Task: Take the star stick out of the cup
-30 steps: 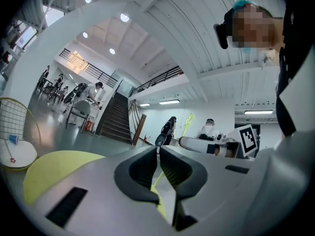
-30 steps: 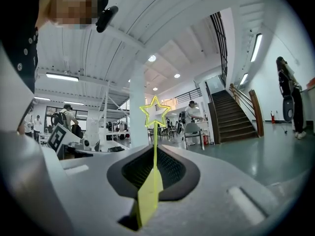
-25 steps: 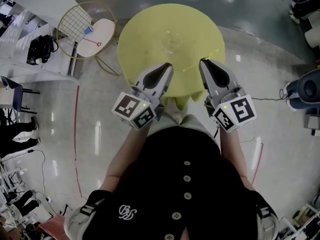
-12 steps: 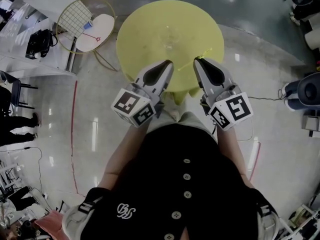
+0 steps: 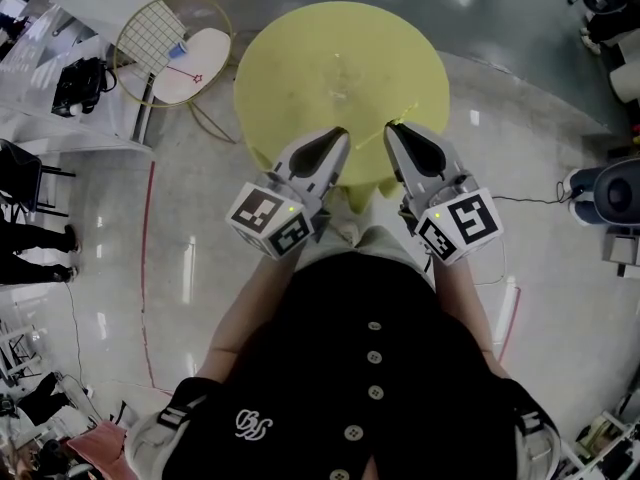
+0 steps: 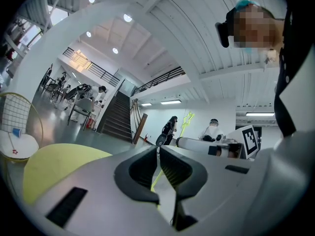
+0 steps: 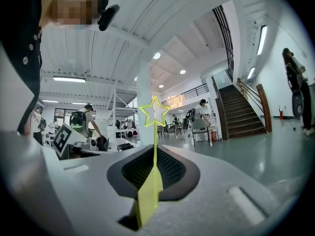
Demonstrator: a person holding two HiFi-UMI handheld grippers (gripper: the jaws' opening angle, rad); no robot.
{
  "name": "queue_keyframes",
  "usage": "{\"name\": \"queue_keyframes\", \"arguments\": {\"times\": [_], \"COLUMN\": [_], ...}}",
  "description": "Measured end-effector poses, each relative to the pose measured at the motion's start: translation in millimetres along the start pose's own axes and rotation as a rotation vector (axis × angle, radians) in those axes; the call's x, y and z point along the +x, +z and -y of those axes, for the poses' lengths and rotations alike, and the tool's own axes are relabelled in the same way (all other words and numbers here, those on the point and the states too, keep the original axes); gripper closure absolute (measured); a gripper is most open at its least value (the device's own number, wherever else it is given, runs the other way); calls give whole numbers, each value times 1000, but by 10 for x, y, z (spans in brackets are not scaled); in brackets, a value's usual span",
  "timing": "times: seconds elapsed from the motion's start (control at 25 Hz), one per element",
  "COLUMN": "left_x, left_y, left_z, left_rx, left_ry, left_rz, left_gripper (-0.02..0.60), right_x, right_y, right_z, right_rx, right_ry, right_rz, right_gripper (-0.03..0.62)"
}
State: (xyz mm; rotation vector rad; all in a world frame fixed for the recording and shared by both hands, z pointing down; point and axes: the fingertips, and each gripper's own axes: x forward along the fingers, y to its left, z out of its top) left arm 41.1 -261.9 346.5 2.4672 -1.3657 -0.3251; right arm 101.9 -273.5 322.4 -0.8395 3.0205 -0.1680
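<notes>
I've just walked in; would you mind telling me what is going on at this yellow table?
A person stands at a round yellow table with a handheld gripper in each hand. The right gripper is shut on the thin yellow star stick, whose star end points away from the person, over the table's near edge. The stick is already out of the clear cup, which stands near the table's middle. The left gripper is shut on nothing, level beside the right one.
</notes>
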Motion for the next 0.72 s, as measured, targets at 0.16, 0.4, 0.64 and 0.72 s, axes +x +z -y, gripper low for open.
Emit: {"name": "queue_keyframes", "arguments": {"times": [0.16,0.4,0.64,0.72], "left_x": [-2,-16,-25,-20], "left_y": [-5,17,-20,-52], "left_z": [-21,-70,-13,2], "left_rx": [0,-15,-27,-31], "left_ry": [9,36,34,29], "left_rz": [-1,13,8,1], "left_gripper": [554,554,554,554], "right_x": [-16,-38,12,29], "right_y": [-32,-87,-122,-147], "right_z": [15,37,-20,-22], "right_rx": [4,17,24,29], "right_ry": [0,7,29,30], "right_rz": [-4,-9,-21,-25], "right_gripper": [576,576,576,576]}}
